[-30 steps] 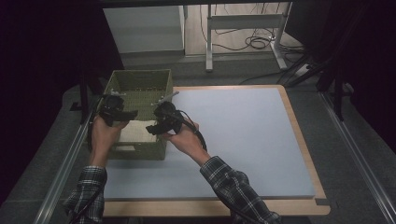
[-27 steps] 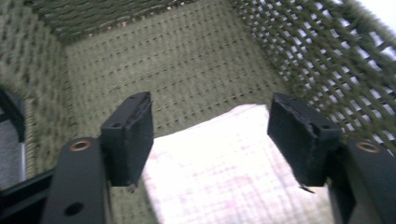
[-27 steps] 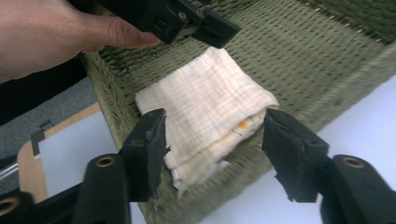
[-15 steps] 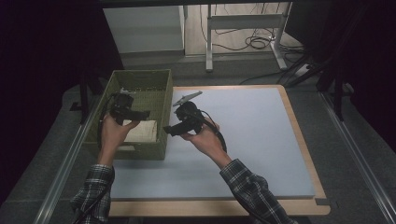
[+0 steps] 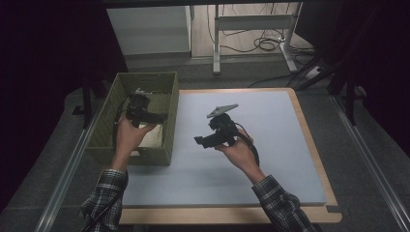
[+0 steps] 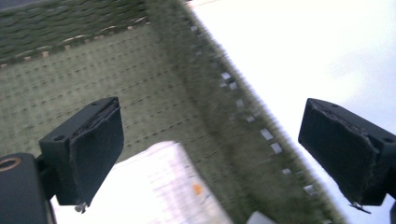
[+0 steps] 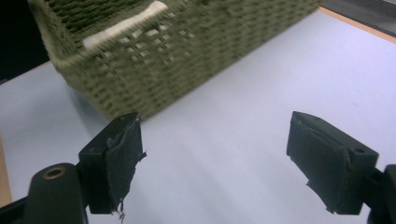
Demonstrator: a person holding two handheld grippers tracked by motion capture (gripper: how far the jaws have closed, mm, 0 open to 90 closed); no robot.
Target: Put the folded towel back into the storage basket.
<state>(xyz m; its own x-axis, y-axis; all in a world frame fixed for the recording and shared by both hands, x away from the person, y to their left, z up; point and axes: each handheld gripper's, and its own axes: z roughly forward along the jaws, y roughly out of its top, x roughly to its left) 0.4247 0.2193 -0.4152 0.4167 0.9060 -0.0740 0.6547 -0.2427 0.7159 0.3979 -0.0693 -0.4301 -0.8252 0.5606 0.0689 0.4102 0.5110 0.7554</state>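
Basket set down, both claws let go

Basket (image 5: 140,116), green and woven, sits at the left edge of the bench (image 5: 290,145) with white paper (image 6: 159,186) inside. Right claw (image 5: 200,141) hangs near it, left claw (image 5: 162,116) over it. Both have just been opening wide and hold nothing. A low hand could bump and shove it.

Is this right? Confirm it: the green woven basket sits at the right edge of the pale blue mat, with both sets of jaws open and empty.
Not quite. The green woven basket sits at the left edge of the pale blue mat, as the high view shows. The rest holds: the left gripper and right gripper both have their jaws open with nothing between them, having just been opening.
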